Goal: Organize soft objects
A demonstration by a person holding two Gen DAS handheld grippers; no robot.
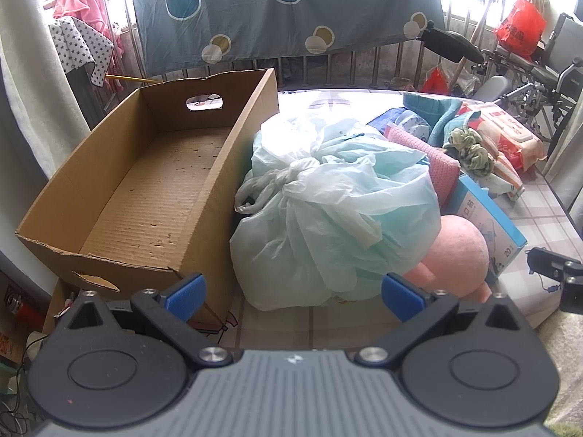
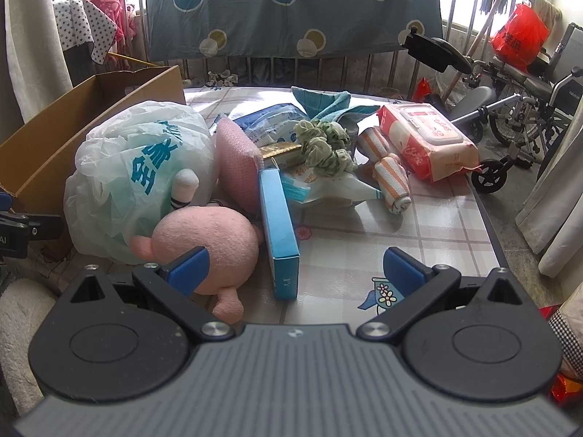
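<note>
Left wrist view: your left gripper [image 1: 293, 296] is spread wide and empty before the knotted plastic bag [image 1: 328, 211], which sits just beside the empty cardboard box [image 1: 153, 182]. Your right gripper [image 2: 295, 269], also spread, hovers by the pink plush toy [image 2: 207, 244] on the surface [image 2: 382, 229].

The cardboard box [image 1: 145, 182] is plain brown, and the knotted plastic bag [image 1: 328, 211] beside it is pale mint with teal lettering, next to a pink plush toy [image 2: 207, 244] and a light blue carton [image 2: 278, 225]. The tabletop [image 2: 419, 225] wears a pink-and-white check cloth with small flower prints. Behind hangs a grey-blue sheet [image 2: 291, 7] with teal, mustard and cream dots; the wipes pack [image 2: 426, 138] is red and white, the rolled cloth [image 2: 390, 174] orange-striped, the scrunchie [image 2: 324, 145] green-patterned.
</note>
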